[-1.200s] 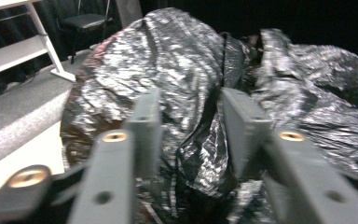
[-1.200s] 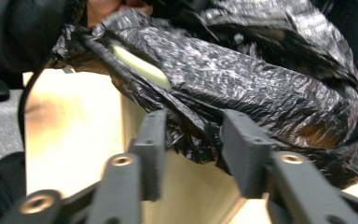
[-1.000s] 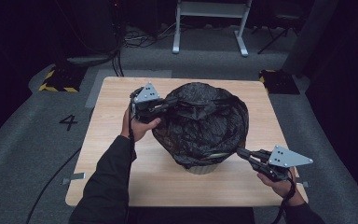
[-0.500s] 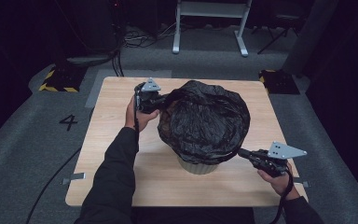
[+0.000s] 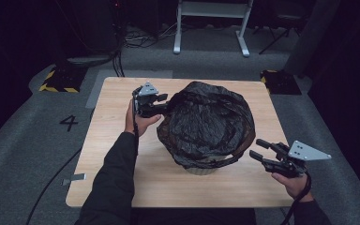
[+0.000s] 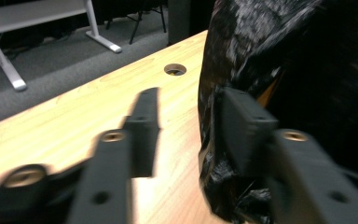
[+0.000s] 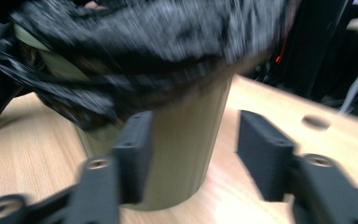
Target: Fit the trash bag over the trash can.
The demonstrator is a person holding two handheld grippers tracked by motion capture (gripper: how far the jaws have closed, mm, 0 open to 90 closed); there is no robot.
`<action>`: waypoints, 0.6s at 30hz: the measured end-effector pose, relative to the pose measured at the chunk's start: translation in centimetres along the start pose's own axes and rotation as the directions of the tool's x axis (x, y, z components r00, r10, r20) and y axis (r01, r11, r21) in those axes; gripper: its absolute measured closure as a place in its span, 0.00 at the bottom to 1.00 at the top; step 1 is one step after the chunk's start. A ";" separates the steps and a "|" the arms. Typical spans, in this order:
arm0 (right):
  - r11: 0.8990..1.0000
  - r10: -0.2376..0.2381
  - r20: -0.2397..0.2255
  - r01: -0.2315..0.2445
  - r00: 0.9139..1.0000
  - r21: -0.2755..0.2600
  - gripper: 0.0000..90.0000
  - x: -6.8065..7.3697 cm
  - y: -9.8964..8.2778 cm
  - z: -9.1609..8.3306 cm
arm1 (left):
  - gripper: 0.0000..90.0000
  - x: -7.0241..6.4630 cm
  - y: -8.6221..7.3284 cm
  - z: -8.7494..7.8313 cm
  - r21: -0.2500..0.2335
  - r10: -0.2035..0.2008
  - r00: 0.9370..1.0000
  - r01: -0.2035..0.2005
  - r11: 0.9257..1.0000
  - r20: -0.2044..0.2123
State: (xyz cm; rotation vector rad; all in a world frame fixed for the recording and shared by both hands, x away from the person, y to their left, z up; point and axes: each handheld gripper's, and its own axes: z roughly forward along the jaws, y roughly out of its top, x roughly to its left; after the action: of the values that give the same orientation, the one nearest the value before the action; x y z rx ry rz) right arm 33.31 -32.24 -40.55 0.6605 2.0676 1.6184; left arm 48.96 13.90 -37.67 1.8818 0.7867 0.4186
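Lining step: black bag [image 5: 206, 124] draped over bin [image 5: 201, 169] rim.
Left gripper [image 5: 161, 104]: nine o'clock, jaws just parted, film beside one pad.
Right gripper [image 5: 258, 149]: four o'clock, just spread, empty.
Next: re-pinch hem, tug downward.

Both grippers have let go of the crinkled black plastic bin liner [image 5: 206, 124]. The left gripper [image 5: 161, 104], earlier clamped on the liner's far-left edge, has just opened its jaws beside that edge. The right gripper [image 5: 258, 149], earlier pinching the liner's near-right hem, has opened and drawn back, clear of the liner.
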 end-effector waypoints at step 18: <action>0.997 0.079 0.115 -0.077 0.990 -0.026 0.29 -1.0 3.8 1.9 | 0.18 -1.8 1.7 -7.0 -0.155 0.062 0.997 -0.053 0.987 0.055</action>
State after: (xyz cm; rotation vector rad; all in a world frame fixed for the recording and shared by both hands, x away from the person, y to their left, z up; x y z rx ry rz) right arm 35.64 -30.59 -37.25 0.8172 1.9610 1.6032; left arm 43.98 16.92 -33.03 1.7685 0.6431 0.4442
